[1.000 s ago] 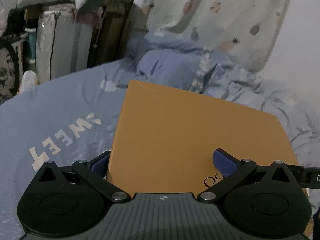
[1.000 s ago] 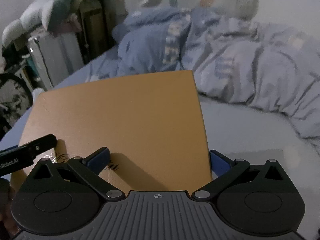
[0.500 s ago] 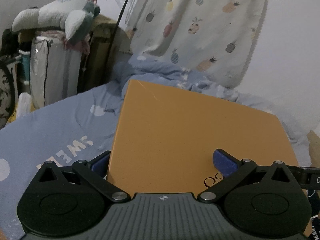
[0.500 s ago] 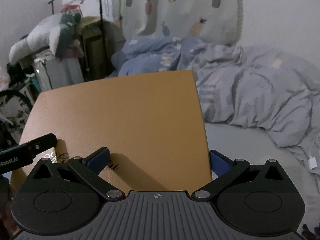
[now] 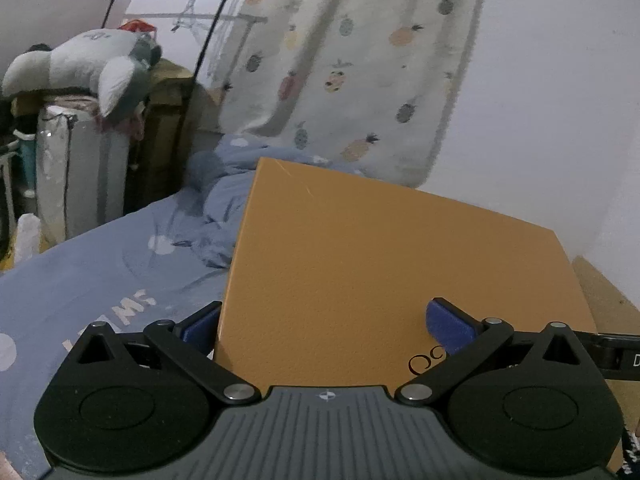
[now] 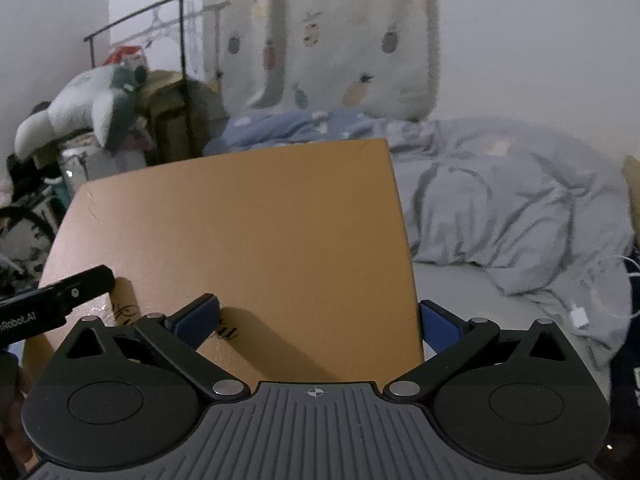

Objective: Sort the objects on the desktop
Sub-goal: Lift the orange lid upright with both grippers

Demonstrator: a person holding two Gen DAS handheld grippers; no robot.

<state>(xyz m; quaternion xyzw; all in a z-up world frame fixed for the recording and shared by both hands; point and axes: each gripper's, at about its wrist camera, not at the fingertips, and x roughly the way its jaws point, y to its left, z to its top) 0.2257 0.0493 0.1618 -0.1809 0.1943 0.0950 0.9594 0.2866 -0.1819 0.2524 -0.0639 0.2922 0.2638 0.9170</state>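
Orange-tan flat cardboard box (image 5: 392, 272) with black script lettering is up in the air above the blue-sheeted bed (image 5: 100, 280), tilted. Left gripper (image 5: 326, 324) has its jaws clamped across the box's left edge, right gripper (image 6: 318, 318) clamped across the right edge. Pineapple-print curtain (image 6: 320, 36) hangs behind, with a grey plush toy (image 5: 92, 68) off to the left.

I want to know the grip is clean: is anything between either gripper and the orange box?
Nothing visible. The left gripper straddles the box's left near corner and the right gripper its right near corner, pads against it. Where the box has to go is not shown.
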